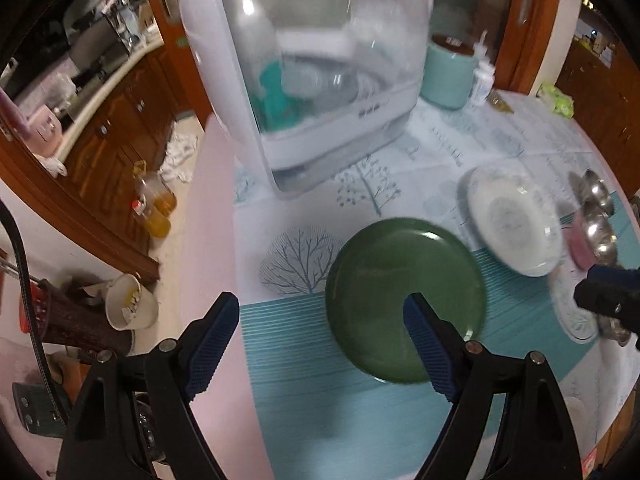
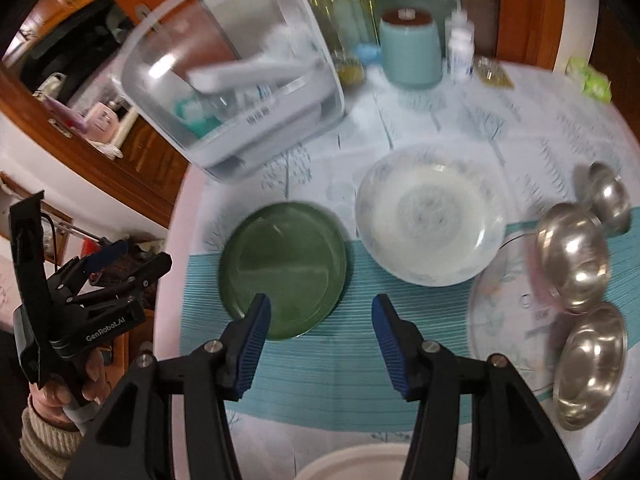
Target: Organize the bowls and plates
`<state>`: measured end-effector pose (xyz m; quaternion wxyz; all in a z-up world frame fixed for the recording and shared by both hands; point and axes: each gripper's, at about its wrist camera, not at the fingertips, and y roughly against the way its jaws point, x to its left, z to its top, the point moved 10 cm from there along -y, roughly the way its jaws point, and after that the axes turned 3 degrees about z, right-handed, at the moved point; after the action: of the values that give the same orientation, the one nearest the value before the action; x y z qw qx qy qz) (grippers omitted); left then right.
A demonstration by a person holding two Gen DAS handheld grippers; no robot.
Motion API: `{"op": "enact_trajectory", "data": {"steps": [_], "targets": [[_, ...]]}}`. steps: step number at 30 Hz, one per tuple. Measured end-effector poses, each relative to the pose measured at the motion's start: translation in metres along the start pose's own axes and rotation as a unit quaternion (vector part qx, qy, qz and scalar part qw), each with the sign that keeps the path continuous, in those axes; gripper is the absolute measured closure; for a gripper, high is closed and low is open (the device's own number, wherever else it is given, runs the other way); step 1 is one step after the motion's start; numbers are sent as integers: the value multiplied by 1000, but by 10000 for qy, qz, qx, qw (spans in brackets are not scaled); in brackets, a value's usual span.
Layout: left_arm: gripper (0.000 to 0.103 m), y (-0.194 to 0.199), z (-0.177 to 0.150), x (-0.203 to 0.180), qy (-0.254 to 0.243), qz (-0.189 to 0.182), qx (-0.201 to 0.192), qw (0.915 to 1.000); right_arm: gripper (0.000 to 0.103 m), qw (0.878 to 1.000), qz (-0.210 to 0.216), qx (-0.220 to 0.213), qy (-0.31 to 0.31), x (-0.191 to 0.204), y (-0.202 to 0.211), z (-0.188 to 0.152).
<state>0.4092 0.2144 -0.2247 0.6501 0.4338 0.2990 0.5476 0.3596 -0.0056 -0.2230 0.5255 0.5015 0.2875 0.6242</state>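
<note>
A green plate [image 1: 404, 300] [image 2: 282, 270] lies on the patterned tablecloth, with a white patterned bowl [image 1: 514, 224] [image 2: 430, 216] to its right. Three steel bowls [image 2: 572, 256] sit at the right, partly on a clear patterned plate [image 2: 508, 320]. A white dish-drying cabinet [image 1: 316, 68] [image 2: 232, 80] with a clear lid stands behind. My left gripper [image 1: 320, 312] is open above the table's left edge, its right finger over the green plate. My right gripper [image 2: 320, 314] is open and empty above the teal mat, just right of the green plate.
A teal canister [image 2: 410, 48] and white bottles [image 2: 460, 46] stand at the back. A cream dish rim [image 2: 360, 464] shows at the near edge. The table edge [image 1: 216, 240] drops off at left to floor clutter, oil bottles [image 1: 154, 208] and wooden cabinets.
</note>
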Motion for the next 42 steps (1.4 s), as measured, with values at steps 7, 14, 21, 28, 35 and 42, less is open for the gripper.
{"op": "enact_trajectory", "data": {"steps": [7,14,21,28,35,42], "targets": [[20,-68,-9,-1,285,-471,534,9971,50,9979,5,522,-378,-9,-72,-3],[25,-104,-19,5,500,-723,848,9925,50,9942,120,758,-753,-21,-108,-6],[41,-116,-22,-5,430,-1063,995,9884,59,9929,146,879,-783,-26,-125,-5],[65,-123,-26,-18,357,-1285,1199,9838,84,9912,256,1018,-811,-29,-139,-9],[83,-128,-30,-21,412,-1356,1291,9814,92,9904,400,983,-890,-30,-141,-9],[90,-127,-29,-20,461,-1400,1217,9816,93,9912,421,932,-844,-33,-135,-11]]}}
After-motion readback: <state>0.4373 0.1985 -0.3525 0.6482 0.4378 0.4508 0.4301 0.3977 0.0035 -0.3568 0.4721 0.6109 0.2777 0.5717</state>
